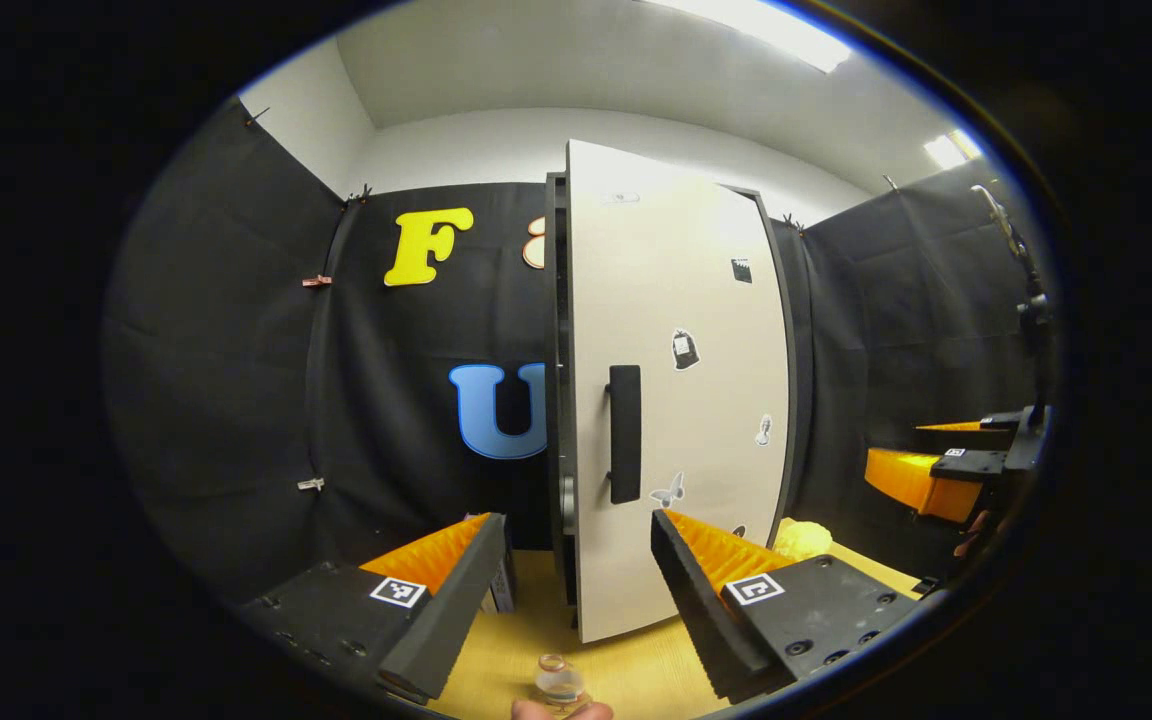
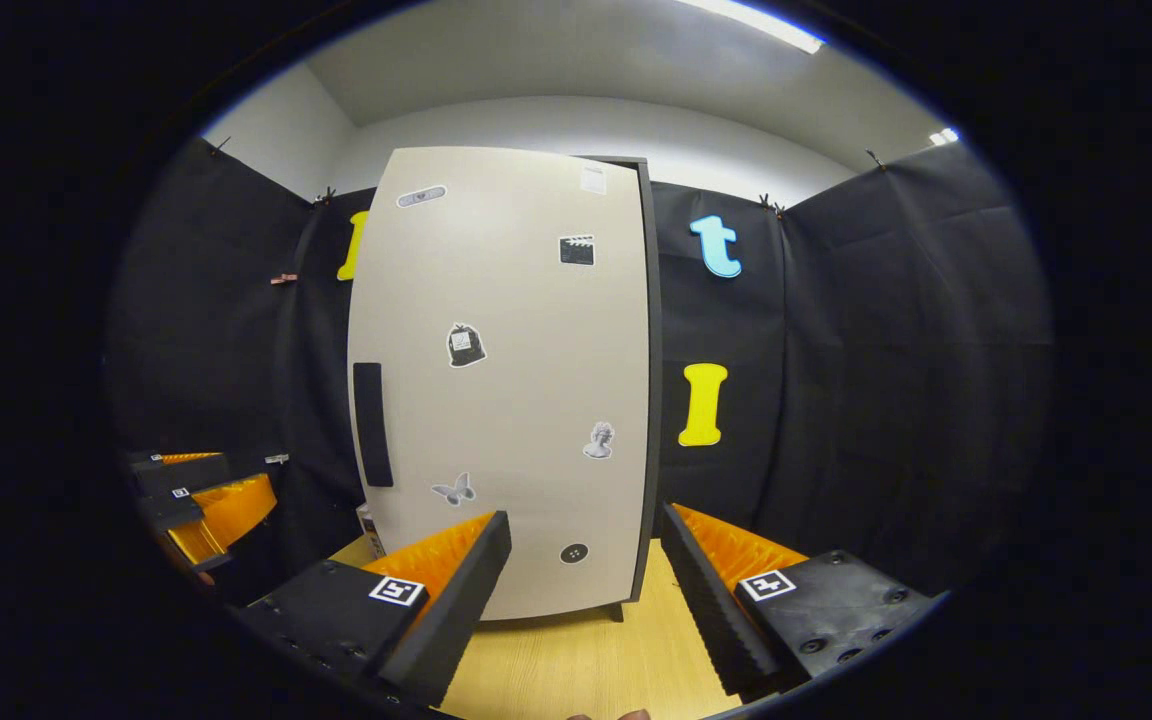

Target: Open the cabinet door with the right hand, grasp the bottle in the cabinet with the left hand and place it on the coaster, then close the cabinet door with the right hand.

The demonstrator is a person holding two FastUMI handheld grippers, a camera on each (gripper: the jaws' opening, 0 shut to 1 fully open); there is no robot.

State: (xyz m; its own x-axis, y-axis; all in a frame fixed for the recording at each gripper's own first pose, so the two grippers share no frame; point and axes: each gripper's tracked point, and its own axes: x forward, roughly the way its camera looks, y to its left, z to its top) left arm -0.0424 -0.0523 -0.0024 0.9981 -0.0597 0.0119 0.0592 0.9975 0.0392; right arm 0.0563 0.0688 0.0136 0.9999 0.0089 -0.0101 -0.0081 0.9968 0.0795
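The cabinet's pale door (image 1: 696,400) with its dark vertical handle (image 1: 624,432) stands straight ahead and looks shut or very nearly so. The same door (image 2: 506,400) and handle (image 2: 368,425) show in the right gripper view. A small clear bottle (image 1: 558,680) stands upright on the wooden table (image 1: 636,670), low between my left gripper's fingers and free of them. My left gripper (image 1: 576,560) is open and holds nothing. Facing the door, my right gripper (image 2: 586,560) is open and empty. It also appears at the far right (image 1: 946,470), and the left gripper at the far left (image 2: 196,500).
A yellow crumpled object (image 1: 801,538) lies on the table right of the cabinet. A small box (image 1: 501,590) sits by the cabinet's left foot, behind my left finger. Part of a hand (image 1: 561,711) shows at the bottom edge. Black cloth walls close in all around.
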